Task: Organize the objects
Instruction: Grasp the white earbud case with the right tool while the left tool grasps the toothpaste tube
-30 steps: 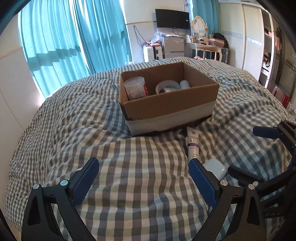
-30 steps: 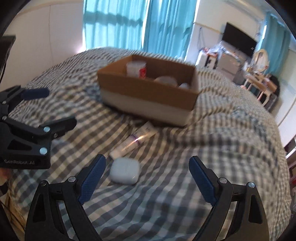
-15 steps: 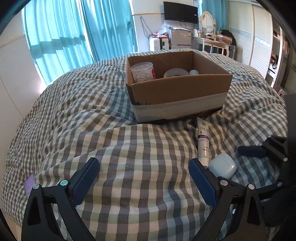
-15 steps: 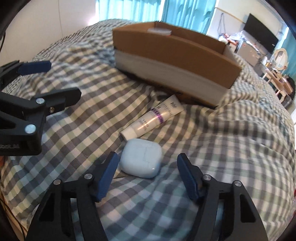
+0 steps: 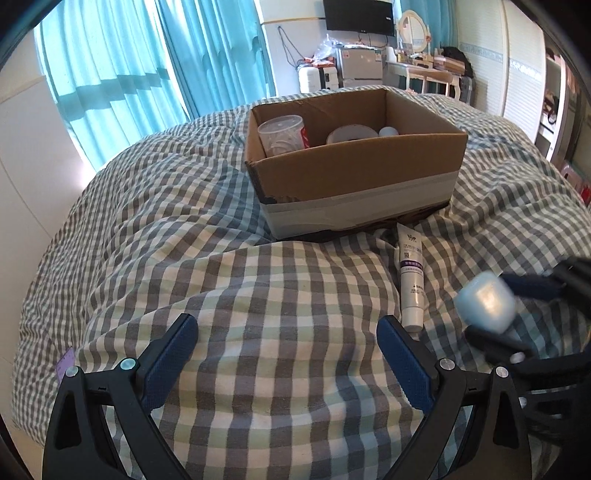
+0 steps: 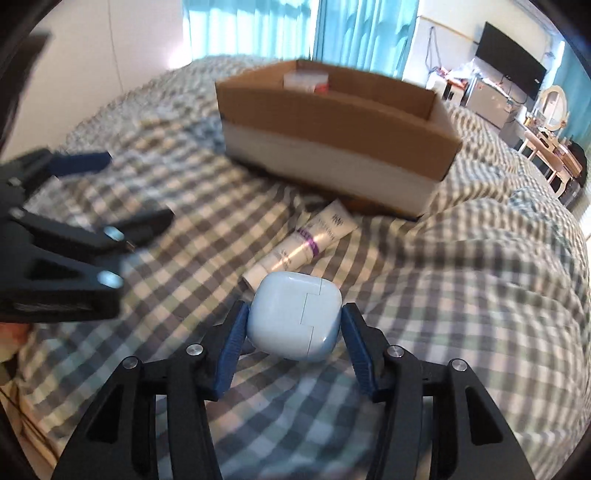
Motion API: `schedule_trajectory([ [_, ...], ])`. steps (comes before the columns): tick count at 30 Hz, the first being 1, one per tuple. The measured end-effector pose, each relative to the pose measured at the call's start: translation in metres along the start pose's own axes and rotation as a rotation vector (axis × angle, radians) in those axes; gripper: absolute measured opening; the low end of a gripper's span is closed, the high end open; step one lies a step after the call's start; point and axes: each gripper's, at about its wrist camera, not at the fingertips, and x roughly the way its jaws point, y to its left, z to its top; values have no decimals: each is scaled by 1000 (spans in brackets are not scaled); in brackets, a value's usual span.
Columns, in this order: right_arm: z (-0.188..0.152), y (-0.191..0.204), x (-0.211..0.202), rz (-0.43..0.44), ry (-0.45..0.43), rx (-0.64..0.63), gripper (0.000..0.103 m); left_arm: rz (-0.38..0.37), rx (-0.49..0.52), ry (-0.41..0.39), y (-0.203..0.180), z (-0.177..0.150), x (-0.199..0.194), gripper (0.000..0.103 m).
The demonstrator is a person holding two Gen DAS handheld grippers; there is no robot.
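Observation:
My right gripper (image 6: pixel 293 323) is shut on a pale blue earbud case (image 6: pixel 295 314) and holds it above the checked bedcover; the case also shows blurred in the left wrist view (image 5: pixel 485 301). A white tube with a purple band (image 6: pixel 304 247) lies on the cover just past it, also seen in the left wrist view (image 5: pixel 410 277). A cardboard box (image 5: pixel 354 166) stands beyond, holding a plastic cup (image 5: pixel 282 134), a tape roll (image 5: pixel 351 133) and a small white item. My left gripper (image 5: pixel 286 339) is open and empty over the cover, left of the tube.
The checked bedcover (image 5: pixel 184 240) is soft and wrinkled and drops off at the sides. Blue curtains (image 5: pixel 122 66) hang behind the bed. A desk, mirror and TV (image 5: pixel 358 14) stand far back, and a wardrobe stands at right.
My right gripper has closed on the earbud case and lifted it off the cover. The left gripper has stayed open, drawing slightly nearer the box.

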Motion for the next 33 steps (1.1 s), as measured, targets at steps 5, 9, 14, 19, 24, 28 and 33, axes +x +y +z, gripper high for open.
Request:
schedule_trajectory([
  [5,0,-15,-25,-76,-49,16,52,-18,24,7,-15,12,0,100],
  [9,-2,-31,-43,-111,-84,63,52,-64,45,7,-34,25,4,100],
  [14,2,-53,-50,-152,-104,111,52,-92,89,0,-60,35,12,100],
  [19,8,-76,-50,-183,-111,150,52,-127,87,2,-73,40,20,100],
  [24,13,-91,-43,-200,-106,180,52,-134,85,35,-82,43,36,87],
  [28,14,-99,-31,-199,-85,195,52,-152,76,91,-85,44,55,67],
  [33,13,-103,-16,-183,-48,210,52,-184,80,141,-92,43,73,54],
])
